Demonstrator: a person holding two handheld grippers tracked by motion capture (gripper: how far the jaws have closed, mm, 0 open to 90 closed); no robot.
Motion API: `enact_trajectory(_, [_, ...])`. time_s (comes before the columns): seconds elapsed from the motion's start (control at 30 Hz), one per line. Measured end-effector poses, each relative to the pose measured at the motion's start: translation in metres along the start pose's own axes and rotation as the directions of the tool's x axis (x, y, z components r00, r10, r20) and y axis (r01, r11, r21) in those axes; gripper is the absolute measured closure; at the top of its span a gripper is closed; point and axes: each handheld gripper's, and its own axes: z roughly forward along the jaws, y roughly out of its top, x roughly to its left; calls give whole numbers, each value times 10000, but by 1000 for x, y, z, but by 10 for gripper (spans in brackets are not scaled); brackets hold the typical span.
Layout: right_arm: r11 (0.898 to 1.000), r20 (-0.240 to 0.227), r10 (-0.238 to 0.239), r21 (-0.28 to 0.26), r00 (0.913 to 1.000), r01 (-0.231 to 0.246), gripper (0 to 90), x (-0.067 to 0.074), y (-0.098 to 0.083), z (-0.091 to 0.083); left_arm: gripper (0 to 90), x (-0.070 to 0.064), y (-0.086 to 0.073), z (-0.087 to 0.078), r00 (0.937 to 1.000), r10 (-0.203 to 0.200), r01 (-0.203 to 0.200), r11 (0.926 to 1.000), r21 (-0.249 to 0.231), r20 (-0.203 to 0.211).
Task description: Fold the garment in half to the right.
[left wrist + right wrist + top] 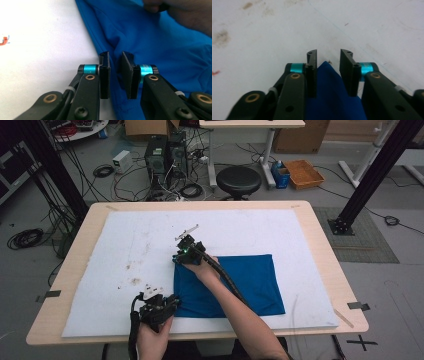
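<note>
A blue cloth (250, 280) lies folded flat on the white mat (140, 230), right of centre near the front. My left gripper (175, 303) rests at the cloth's near left corner. In the left gripper view the cloth (155, 45) puckers toward the narrow gap where the left gripper (115, 56) is shut on its edge. My right gripper (177, 258) is at the cloth's far left corner, the forearm lying across the cloth. In the right gripper view the pointed corner of the cloth (332, 95) sits between the jaws of the right gripper (328, 53), which stand apart around it.
Brown stains (134, 281) mark the mat left of the cloth. The wooden table (325, 265) ends just beyond the mat on all sides. Past the far edge stand a black stool (238, 180), computer towers (165, 152) with cables, and black frame posts (372, 175).
</note>
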Motion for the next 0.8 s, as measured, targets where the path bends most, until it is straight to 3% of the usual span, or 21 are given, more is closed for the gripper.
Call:
enact_trajectory(0.03, [9999,1,-118,-95,9999,118,827,0,0,0,778,0,0,0,10000,34,-34,10000,13,-44])
enact_trajectory(0.1, [9989,42,-459,-91,9989,459,875,1,0,-1,825,1,0,0,10000,-27,26,10000,88,67])
enact_trajectory(0.2, [9973,111,-714,-160,9974,716,884,4,2,-5,848,0,1,-1,9999,-41,39,9999,137,107])
enact_trajectory(0.47, [9944,-79,-627,-859,9980,618,882,0,7,-32,862,-4,10,-9,9986,92,-85,9999,-126,516])
enact_trajectory(0.63, [9884,-324,-515,-1446,9981,463,882,-9,6,-63,863,-26,23,-16,9938,632,-575,9963,-639,915])
enact_trajectory(0.8, [9805,-312,-549,-1908,9980,479,882,-25,-2,-101,863,-57,36,-10,9784,1079,-953,9923,-784,1761])
